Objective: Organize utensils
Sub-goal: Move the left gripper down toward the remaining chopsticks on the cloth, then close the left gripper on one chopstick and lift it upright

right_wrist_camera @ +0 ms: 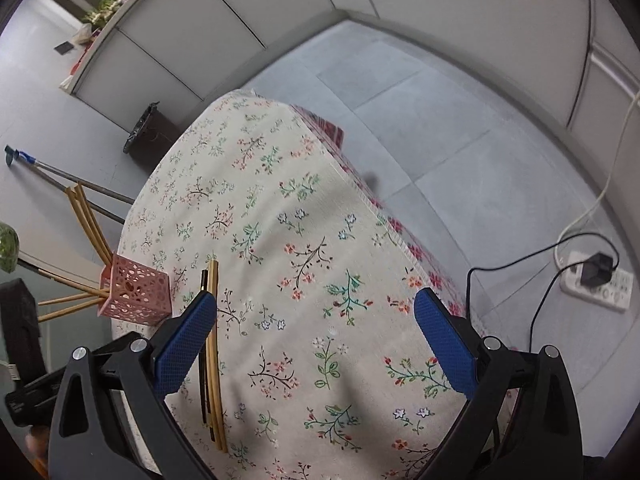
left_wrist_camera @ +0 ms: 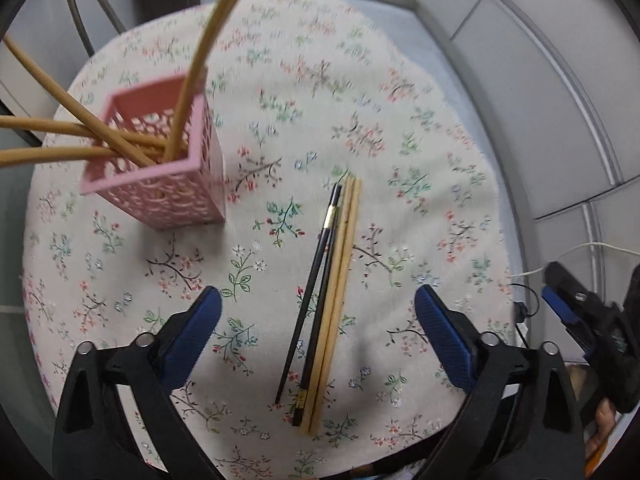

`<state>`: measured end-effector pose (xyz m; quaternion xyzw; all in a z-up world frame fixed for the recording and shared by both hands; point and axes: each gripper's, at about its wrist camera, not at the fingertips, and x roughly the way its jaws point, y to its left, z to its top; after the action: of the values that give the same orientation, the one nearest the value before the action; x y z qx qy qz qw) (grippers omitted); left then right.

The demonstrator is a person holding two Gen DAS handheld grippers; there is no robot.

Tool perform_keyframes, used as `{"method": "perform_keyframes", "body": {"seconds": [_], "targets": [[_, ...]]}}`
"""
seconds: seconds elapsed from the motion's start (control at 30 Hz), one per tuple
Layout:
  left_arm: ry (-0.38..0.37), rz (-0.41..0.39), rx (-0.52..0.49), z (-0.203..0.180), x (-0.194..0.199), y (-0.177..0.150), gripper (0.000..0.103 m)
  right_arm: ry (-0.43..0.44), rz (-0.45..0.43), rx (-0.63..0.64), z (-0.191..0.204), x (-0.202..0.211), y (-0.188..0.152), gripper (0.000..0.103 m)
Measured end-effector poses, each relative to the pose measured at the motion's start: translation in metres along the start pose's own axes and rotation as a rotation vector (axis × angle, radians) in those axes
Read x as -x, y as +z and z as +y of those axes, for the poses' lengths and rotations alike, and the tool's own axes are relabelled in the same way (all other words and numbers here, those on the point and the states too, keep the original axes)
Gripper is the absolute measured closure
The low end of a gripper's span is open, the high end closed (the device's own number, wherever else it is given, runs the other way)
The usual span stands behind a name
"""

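Note:
A pink perforated holder (left_wrist_camera: 160,168) stands on the floral tablecloth (left_wrist_camera: 400,140) with several bamboo chopsticks (left_wrist_camera: 192,80) leaning out of it. Two black chopsticks (left_wrist_camera: 316,292) and two bamboo chopsticks (left_wrist_camera: 340,292) lie side by side on the cloth. My left gripper (left_wrist_camera: 318,304) is open and empty, its fingers straddling the lying chopsticks from above. My right gripper (right_wrist_camera: 316,308) is open and empty over the cloth, right of the lying chopsticks (right_wrist_camera: 214,360). The holder (right_wrist_camera: 134,296) also shows at the left in the right wrist view. The right gripper shows at the right edge of the left wrist view (left_wrist_camera: 580,312).
The round table's right edge (right_wrist_camera: 380,216) drops to grey floor. A black bin (right_wrist_camera: 148,136) and a mop handle (right_wrist_camera: 60,172) stand beyond the table. A power strip with a plugged charger (right_wrist_camera: 596,280) and cables lies on the floor at right. Partition walls (left_wrist_camera: 540,80) surround the area.

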<state>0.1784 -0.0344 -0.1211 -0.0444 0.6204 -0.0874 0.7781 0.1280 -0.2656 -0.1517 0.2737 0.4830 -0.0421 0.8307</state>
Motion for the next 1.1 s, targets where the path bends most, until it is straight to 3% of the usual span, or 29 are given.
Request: {"method": "perform_keyframes", "body": {"seconds": [0.13,0.2,0.5,0.67,1.1], "targets": [[-0.016,0.037,0.039,0.004,-0.014,0.005,0.029,0.009,-0.008,0.000,0.000,0.000,0.001,0.007],[-0.017,0.048,0.049,0.004,-0.021,0.009,0.042,0.021,0.014,-0.007,-0.001,-0.004,-0.001,0.007],[0.005,0.014,0.003,-0.022,-0.044,0.035,0.075,0.032,0.028,-0.028,-0.006,-0.005,0.000,0.007],[0.074,0.010,-0.027,-0.029,-0.055,0.046,0.083,0.035,0.021,-0.067,-0.019,-0.004,0.006,0.007],[0.096,0.041,-0.008,-0.023,-0.078,0.063,0.086,0.063,0.039,-0.104,-0.026,-0.008,0.009,0.007]]}}
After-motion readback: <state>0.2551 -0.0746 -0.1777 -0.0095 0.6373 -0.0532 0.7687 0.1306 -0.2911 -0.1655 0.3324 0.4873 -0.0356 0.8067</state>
